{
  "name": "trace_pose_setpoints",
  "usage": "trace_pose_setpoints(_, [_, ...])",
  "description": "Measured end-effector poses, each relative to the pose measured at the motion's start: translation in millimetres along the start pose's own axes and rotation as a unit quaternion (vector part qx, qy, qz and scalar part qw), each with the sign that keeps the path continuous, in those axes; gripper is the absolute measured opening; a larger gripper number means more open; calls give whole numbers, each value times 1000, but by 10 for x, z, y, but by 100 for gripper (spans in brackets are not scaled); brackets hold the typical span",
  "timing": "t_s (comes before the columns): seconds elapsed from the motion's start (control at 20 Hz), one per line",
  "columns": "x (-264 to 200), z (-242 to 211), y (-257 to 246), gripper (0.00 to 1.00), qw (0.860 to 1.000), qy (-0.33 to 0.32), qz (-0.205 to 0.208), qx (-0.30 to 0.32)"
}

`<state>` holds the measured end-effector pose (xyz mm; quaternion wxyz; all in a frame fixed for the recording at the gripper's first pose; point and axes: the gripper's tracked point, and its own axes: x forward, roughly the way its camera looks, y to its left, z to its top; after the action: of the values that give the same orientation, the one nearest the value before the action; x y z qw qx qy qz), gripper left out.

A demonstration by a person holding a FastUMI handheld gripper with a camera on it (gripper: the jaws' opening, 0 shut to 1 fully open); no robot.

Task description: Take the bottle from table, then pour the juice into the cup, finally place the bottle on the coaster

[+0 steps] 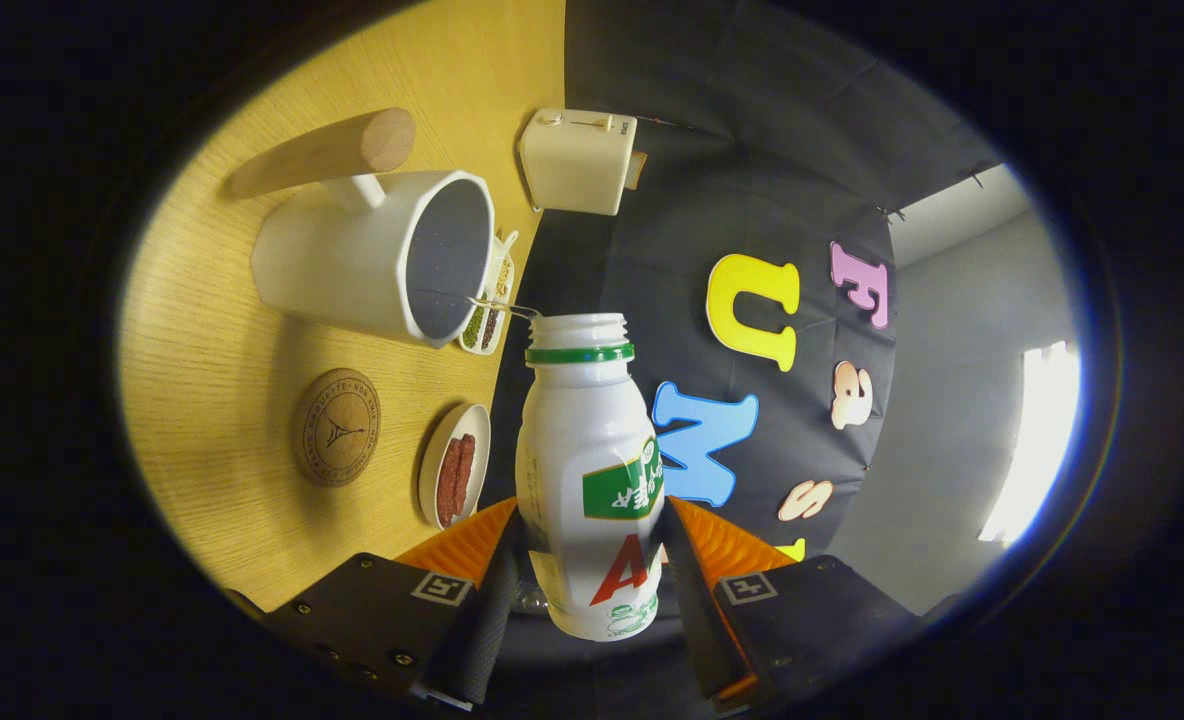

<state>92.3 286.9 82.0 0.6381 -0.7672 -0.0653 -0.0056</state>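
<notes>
Now jaws clench the bottle (589, 470) btwn them: white plastic, green neck ring, cap off, green/red label. Its open mouth sits just beside the rim of the white cup (377, 255) on the tabletop (212, 370); coaster (336, 427) nearby.

Bottle (592, 470) flanks hidden by tool (592, 560) fingers; segmented dish (490, 300) mostly behind cup (382, 255).

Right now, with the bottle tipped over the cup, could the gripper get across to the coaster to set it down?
Probably yes. The gripper is shut on the bottle, whose open mouth is at the cup rim. The coaster lies bare on the table beside the cup, a small plate next to it, nothing on top.
</notes>
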Motion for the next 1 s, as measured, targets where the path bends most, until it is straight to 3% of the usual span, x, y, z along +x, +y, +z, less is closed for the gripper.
trace_pose_setpoints(1.0, [-8,31,-26,75,1000,-11,-10,-23])
